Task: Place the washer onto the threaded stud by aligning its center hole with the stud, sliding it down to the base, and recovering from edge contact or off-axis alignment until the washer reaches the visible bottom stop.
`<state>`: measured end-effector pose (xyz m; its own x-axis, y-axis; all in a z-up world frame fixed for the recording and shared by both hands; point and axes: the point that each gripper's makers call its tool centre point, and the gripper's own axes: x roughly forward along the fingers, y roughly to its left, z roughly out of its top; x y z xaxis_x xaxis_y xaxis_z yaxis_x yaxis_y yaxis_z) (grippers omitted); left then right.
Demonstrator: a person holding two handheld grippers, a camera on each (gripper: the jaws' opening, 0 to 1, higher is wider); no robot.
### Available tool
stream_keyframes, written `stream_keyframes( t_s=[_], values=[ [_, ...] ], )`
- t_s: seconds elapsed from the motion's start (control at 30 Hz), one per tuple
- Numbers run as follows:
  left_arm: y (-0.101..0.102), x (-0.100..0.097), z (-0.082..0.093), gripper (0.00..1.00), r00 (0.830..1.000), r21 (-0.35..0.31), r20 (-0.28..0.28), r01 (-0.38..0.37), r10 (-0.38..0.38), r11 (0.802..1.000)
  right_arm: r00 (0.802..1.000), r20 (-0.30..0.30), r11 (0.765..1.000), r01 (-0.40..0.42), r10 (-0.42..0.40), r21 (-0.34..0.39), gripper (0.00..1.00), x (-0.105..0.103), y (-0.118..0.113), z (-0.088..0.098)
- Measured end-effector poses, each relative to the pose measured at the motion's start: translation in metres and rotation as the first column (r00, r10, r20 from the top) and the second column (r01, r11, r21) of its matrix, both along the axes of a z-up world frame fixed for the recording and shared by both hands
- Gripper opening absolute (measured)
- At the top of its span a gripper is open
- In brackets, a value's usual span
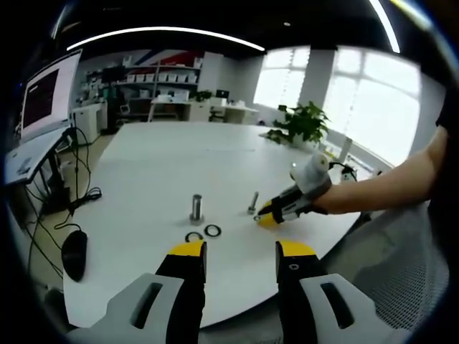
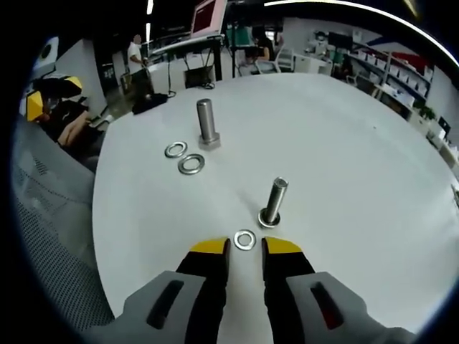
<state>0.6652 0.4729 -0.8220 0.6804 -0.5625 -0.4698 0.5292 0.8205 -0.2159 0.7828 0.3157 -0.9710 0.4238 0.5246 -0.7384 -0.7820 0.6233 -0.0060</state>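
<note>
We see the small flat steel washer [image 2: 244, 240] lying on the white round table [image 2: 344, 143], just ahead of our right gripper [image 2: 245, 249], whose narrowly parted jaws grip nothing, and just beside the short threaded steel stud [image 2: 275, 201]. Our left gripper [image 1: 242, 251] hangs wide and empty. Pinching so thin a ring flat risks it skidding away or tilting, then catching the stud's top edge.

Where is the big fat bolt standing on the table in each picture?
Left gripper view: the big bolt stands centre-left, just above the two washers.
Right gripper view: the big bolt stands upper centre-left, beside those washers.
Shared landmark: the thinner stud.
</note>
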Motion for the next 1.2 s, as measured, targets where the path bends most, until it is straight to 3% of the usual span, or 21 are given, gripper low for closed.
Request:
stream_keyframes(
  t_s=[0.8,1.2],
  values=[
    [0.0,0.0,0.0,0.36,1.0,0.001,0.003,0.0,0.0,1.0,0.998,0.043,0.999,-0.043,0.044,-0.026,0.14,-0.004,0.003,0.002],
    [0.0,0.0,0.001,0.36,1.0,-0.004,0.007,-0.003,0.003,1.0,0.998,0.056,0.999,-0.038,0.037,0.014,0.14,-0.002,0.009,0.015]
  ],
)
